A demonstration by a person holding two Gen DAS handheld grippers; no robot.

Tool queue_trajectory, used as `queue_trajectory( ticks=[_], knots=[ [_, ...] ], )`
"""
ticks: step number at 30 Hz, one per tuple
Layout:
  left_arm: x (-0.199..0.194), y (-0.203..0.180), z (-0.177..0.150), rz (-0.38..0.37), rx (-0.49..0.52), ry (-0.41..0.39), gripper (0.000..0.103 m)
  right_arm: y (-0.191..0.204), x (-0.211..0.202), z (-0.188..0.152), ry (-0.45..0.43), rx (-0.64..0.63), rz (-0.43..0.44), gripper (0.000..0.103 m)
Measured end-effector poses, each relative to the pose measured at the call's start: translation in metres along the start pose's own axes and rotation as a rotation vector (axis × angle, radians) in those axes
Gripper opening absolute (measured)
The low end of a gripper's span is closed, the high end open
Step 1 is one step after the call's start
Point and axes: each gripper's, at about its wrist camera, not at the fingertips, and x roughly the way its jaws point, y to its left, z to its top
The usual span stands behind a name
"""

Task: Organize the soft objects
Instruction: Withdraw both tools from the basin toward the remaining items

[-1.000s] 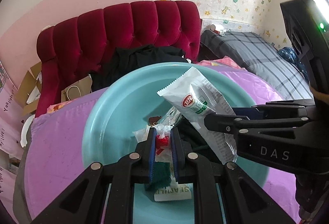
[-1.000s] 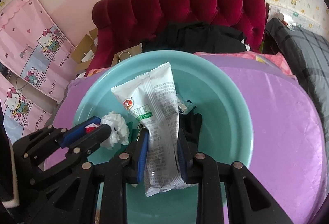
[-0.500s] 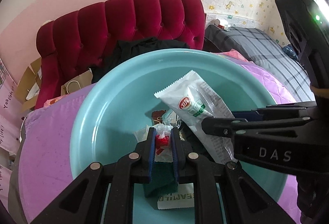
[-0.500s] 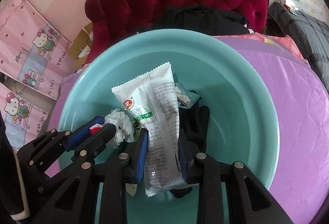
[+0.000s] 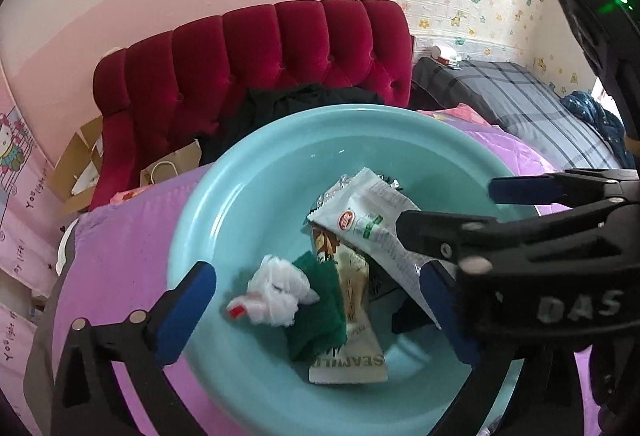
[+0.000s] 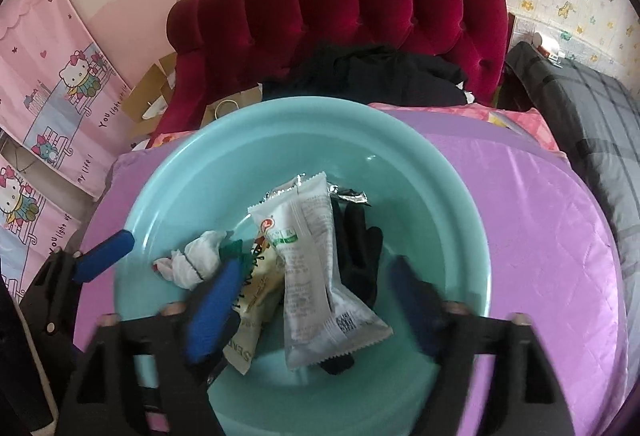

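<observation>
A teal basin (image 5: 240,196) (image 6: 440,196) sits on a purple quilt. Inside lie a white snack packet (image 5: 372,228) (image 6: 316,276), a beige packet (image 5: 352,340) (image 6: 256,300), a dark green cloth (image 5: 320,308), a crumpled white cloth with a red bit (image 5: 276,292) (image 6: 196,260) and a black glove (image 6: 360,256). My left gripper (image 5: 316,308) is open and empty above the cloths. My right gripper (image 6: 316,300) is open and empty over the white packet.
A red tufted headboard (image 6: 340,28) with black clothing (image 6: 368,76) stands behind the basin. A grey plaid bed (image 5: 520,104) lies to the right. Cardboard boxes and a paper bag (image 5: 172,164) sit at the left by pink posters (image 6: 60,76).
Both grippers opened. The left let go of the white and green cloths, the right let go of the white packet. All now lie in the basin.
</observation>
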Motion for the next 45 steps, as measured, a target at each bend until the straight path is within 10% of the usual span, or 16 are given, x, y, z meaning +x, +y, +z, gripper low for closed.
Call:
queue_trajectory(
  ticks=[45],
  knots=[
    [-0.154,-0.008,-0.139,0.04,-0.029,-0.05,0.103,0.0,-0.141,-0.168,-0.087,-0.063,-0.054,0.103]
  ],
)
